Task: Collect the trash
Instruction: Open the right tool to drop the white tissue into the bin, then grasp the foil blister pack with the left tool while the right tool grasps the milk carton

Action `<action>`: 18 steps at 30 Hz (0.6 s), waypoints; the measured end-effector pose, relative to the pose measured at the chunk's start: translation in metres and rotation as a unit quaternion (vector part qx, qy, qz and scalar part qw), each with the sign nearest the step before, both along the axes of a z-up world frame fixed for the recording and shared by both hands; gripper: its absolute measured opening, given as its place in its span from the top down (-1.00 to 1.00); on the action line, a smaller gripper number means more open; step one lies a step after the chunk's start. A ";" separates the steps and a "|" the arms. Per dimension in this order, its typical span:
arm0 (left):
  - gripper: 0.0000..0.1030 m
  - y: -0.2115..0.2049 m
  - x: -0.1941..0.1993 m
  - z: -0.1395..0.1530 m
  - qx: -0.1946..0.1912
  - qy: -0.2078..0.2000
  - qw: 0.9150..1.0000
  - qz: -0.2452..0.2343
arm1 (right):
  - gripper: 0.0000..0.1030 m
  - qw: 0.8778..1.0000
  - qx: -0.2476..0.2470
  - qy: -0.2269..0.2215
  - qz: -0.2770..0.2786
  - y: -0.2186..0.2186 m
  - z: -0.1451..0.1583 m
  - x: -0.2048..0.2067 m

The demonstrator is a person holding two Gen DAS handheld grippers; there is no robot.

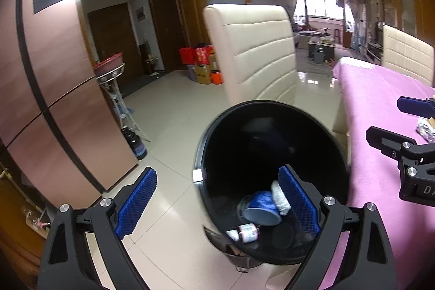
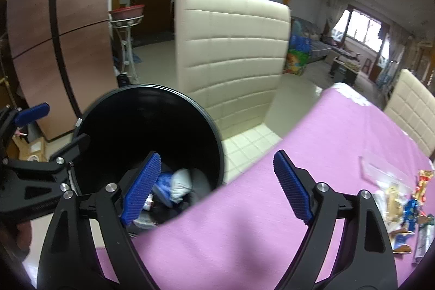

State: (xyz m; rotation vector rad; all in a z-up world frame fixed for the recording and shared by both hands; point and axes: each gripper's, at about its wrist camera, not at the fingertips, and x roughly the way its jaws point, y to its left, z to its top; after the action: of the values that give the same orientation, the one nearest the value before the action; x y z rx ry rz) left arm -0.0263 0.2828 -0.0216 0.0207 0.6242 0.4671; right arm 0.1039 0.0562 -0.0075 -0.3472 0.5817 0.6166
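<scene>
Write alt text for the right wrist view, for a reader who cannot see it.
The open, empty right claw hangs over the edge of a table under a pink cloth, beside a black trash bin that already holds crumpled scraps. More wrappers lie on the cloth at the right, and a cream chair stands behind the bin.

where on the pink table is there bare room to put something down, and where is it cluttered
The pink tablecloth lies bare from the edge beside the black trash bin across to the far end by the cream chair. It is crowded at the right edge, where the snack wrappers and a clear plastic piece lie.
</scene>
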 end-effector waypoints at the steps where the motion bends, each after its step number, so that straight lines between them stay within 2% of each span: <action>1: -0.72 -0.004 0.003 0.001 -0.003 0.000 1.000 -0.008 | -0.58 1.000 -0.002 -0.003 -0.010 -0.009 0.000 0.002; 6: -0.72 -0.039 0.029 0.006 -0.030 -0.007 0.998 -0.061 | -0.58 0.997 -0.015 -0.010 -0.069 -0.060 0.002 0.018; 9: -0.72 -0.072 0.050 0.008 -0.023 -0.006 0.995 -0.094 | -0.58 0.994 -0.018 -0.012 -0.108 -0.097 0.003 0.027; 14: -0.72 -0.137 0.073 0.010 -0.002 -0.007 0.987 -0.159 | -0.59 0.982 -0.016 -0.016 -0.186 -0.173 0.006 0.042; 18: -0.72 -0.189 0.091 0.009 0.003 0.002 0.978 -0.209 | -0.60 0.967 -0.010 -0.017 -0.254 -0.241 0.008 0.053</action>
State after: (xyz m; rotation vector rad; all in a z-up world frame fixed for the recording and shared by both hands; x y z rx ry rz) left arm 0.0643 0.0943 -0.0125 0.1558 0.6040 0.0616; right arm 0.1566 -0.1844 0.0009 -0.2123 0.6152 0.1102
